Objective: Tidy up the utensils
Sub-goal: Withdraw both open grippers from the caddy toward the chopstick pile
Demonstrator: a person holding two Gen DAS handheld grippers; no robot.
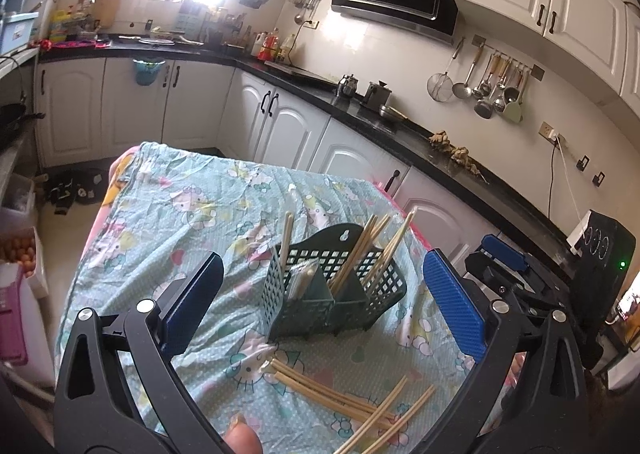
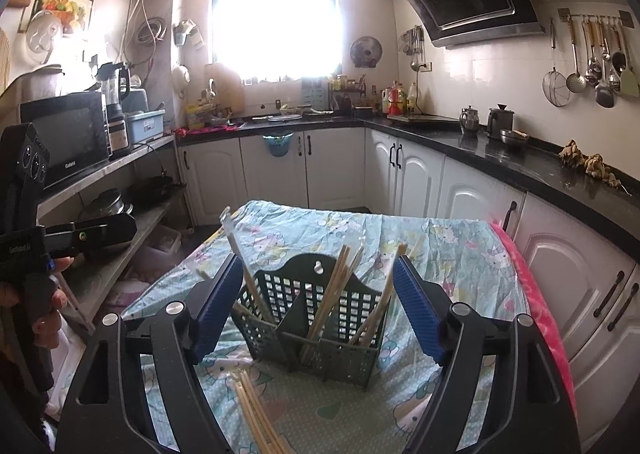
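Right wrist view: kitchen, table draped in a teal cartoon-print cloth point(image 2: 460, 254), a pink cloth edge on its right side. Dark green plastic utensil caddy point(image 2: 316, 318) stands upright on the cloth, ahead of the right gripper point(image 2: 316, 302), its width framed between the two blue pads. Jaws spread wide, nothing pinched; pads clear of the caddy walls. Caddy has divided compartments; upright chopsticks point(image 2: 336, 294) lean in the middle and right ones, a few in the left one.
Loose chopsticks point(image 2: 256, 414) lie flat on the cloth, just short of the caddy, below and between the jaws, nearer the left pad.
A hand point(image 2: 48, 306) at far left grips the other tool's handle.

Left wrist view: left gripper point(image 1: 324, 306) also spread wide, empty. Same caddy point(image 1: 336, 294) sits ahead, between the pads. Loose chopsticks point(image 1: 352, 402) lie crossed on the cloth point(image 1: 180, 213) under the jaws, toward the right pad. A fingertip point(image 1: 242, 438) shows at the bottom edge.
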